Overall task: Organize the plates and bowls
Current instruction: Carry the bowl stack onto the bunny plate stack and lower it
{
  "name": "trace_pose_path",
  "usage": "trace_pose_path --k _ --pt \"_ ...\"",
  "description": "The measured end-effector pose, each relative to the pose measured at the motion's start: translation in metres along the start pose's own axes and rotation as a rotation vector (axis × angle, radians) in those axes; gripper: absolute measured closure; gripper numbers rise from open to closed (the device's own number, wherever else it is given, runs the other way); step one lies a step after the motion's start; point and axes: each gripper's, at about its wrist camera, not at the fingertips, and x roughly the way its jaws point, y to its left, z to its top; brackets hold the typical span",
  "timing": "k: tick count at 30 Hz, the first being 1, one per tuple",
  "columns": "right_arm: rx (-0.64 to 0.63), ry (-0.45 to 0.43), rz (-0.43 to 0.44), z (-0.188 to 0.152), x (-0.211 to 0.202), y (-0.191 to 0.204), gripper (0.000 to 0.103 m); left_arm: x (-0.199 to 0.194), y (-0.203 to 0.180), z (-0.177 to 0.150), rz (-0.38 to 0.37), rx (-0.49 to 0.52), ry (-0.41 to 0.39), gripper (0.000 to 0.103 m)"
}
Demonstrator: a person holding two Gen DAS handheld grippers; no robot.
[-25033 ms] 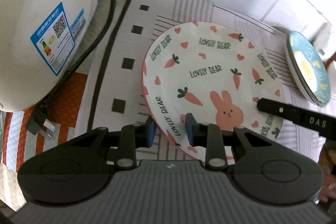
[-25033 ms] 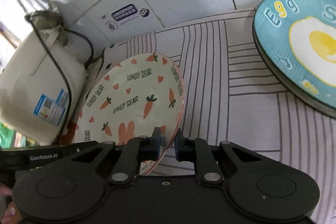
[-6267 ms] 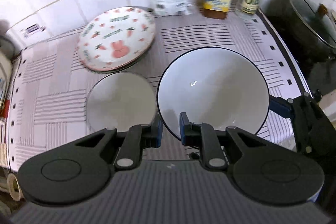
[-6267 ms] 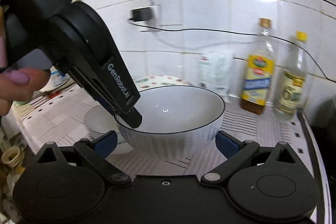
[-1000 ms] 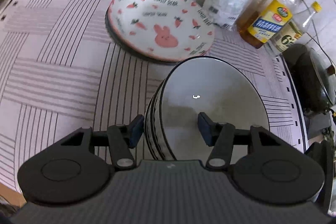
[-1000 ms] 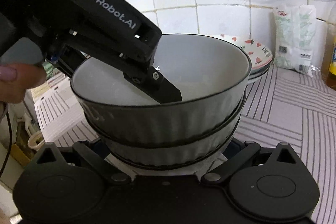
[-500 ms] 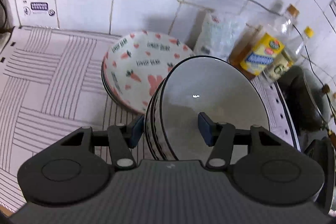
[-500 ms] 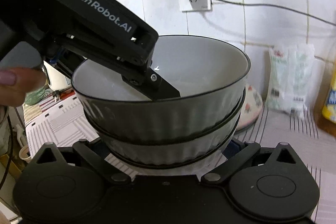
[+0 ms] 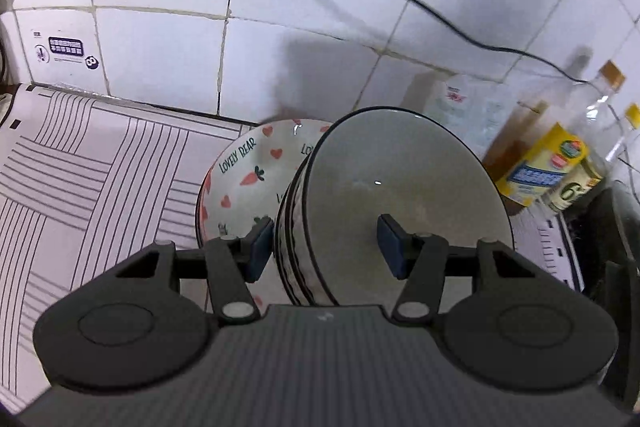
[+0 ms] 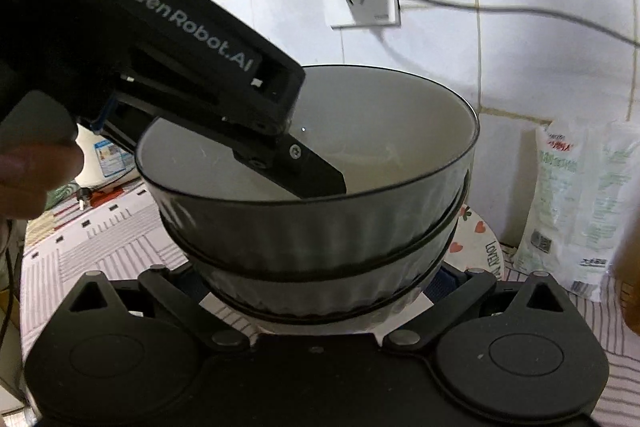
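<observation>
The two white bowls with black rims (image 10: 320, 219) sit one inside the other, so stacking the bowls looks done. The stack is up in the air, off the striped mat (image 9: 100, 171), and both grippers hold it.

The left gripper (image 9: 326, 239) bites the side of the stack. One blue pad sits on the outside of the ribbed wall and the other sits inside the top bowl, so it is clamped on the wall of the bowls. A person's thumb (image 10: 36, 179) shows at the left edge of the right wrist view, holding that gripper.

The right gripper (image 10: 320, 279) reaches around the bottom of the stack from the other side. Its fingers are spread wide, one on each side of the lower bowl. The pads are mostly hidden behind the bowl, so I think it is gripping the bowl, but I cannot see the touch clearly.

The plates look done too. The carrot-and-heart plate (image 9: 248, 171) that says "LOVELY BEAR" lies on the mat near the tiled wall (image 9: 160, 47), with at least one more plate under it. The bowls hang just in front of and above that plate.

What is left, I think, is to put the bowl stack down, maybe on or beside the plates. Nearby stand a white bag (image 10: 576, 211) and two bottles (image 9: 560, 163), so the bowls should go down with care.
</observation>
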Motion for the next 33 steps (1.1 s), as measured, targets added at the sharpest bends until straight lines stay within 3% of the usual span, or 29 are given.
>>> trace_pose_path --k 15,22,28,33 --pt "0.023 0.091 -0.016 -0.003 0.029 -0.007 0.0 0.044 0.007 0.001 -0.018 -0.005 0.027 0.048" --pt "0.041 0.103 -0.006 0.001 0.033 -0.002 0.0 0.051 0.021 0.005 -0.042 -0.076 0.03 0.047" --pt "0.023 0.137 -0.05 0.008 0.045 0.008 0.001 0.049 0.008 0.009 0.016 -0.03 0.048 0.048" --pt "-0.001 0.22 -0.128 0.015 0.047 0.03 0.0 0.037 0.0 0.01 0.106 0.016 0.034 0.044"
